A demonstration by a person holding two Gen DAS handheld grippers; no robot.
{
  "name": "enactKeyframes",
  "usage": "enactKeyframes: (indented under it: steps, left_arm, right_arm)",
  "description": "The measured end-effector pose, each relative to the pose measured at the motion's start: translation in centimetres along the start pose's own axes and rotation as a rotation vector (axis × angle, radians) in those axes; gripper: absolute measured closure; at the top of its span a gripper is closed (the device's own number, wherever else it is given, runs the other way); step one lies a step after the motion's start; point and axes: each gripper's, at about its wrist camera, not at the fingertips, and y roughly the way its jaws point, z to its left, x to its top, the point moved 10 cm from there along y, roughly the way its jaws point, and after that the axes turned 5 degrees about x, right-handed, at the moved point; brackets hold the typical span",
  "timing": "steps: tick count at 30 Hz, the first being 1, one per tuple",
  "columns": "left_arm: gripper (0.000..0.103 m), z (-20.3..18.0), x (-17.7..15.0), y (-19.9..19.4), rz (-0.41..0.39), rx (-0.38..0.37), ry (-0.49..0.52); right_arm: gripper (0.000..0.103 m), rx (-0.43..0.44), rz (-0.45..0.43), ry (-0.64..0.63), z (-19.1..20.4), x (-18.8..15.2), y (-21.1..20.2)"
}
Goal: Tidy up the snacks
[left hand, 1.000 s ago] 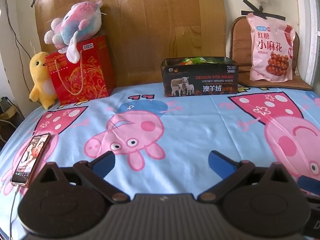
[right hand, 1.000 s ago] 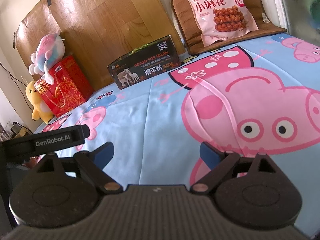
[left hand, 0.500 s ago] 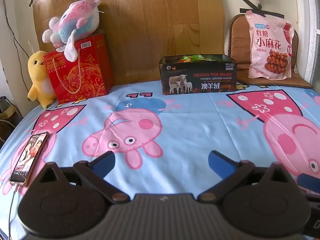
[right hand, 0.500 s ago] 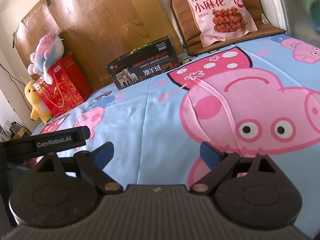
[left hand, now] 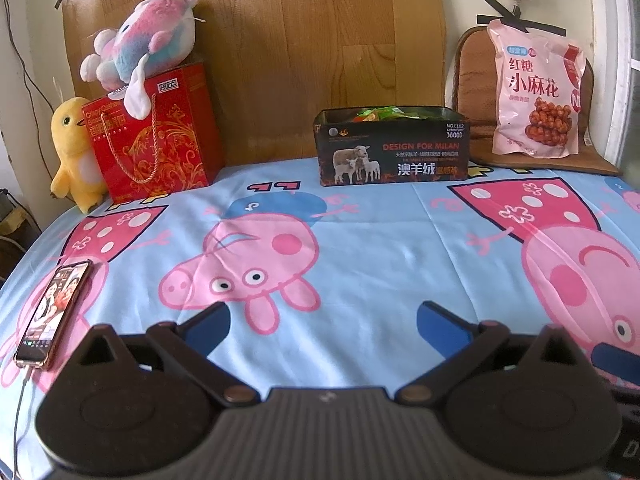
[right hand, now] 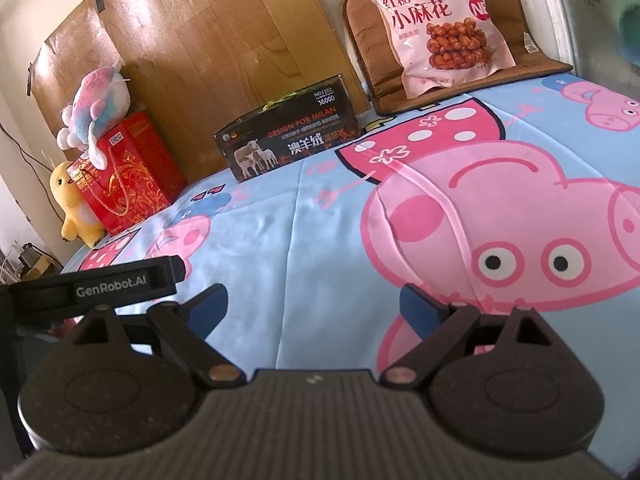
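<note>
A dark open box (left hand: 392, 148) with snack packets showing inside stands at the far side of the bed against the wooden board; it also shows in the right wrist view (right hand: 290, 136). A large pink snack bag (left hand: 536, 92) leans upright on a brown cushion at the far right, also in the right wrist view (right hand: 436, 28). My left gripper (left hand: 322, 324) is open and empty, low over the cartoon bedsheet, far from the box. My right gripper (right hand: 314, 308) is open and empty over the sheet, with the left gripper's body (right hand: 92, 288) just to its left.
A red gift bag (left hand: 152, 144) with a plush toy (left hand: 140, 44) on top stands at the far left, beside a yellow plush duck (left hand: 74, 152). A phone (left hand: 52, 312) on a cable lies on the sheet near left. A brown cushion (left hand: 560, 160) lies under the pink bag.
Both grippers have drawn back slightly from the far side; the box and the pink bag look a little further off. Both stay open and empty.
</note>
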Motion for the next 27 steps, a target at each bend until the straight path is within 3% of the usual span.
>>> enactKeyframes:
  steps: [27]
  left_arm:
    - [0.0,-0.43,0.21,-0.28,-0.006,-0.017,0.002]
  right_arm:
    - [0.008,0.006,-0.011,0.006,-0.02,0.19,-0.12]
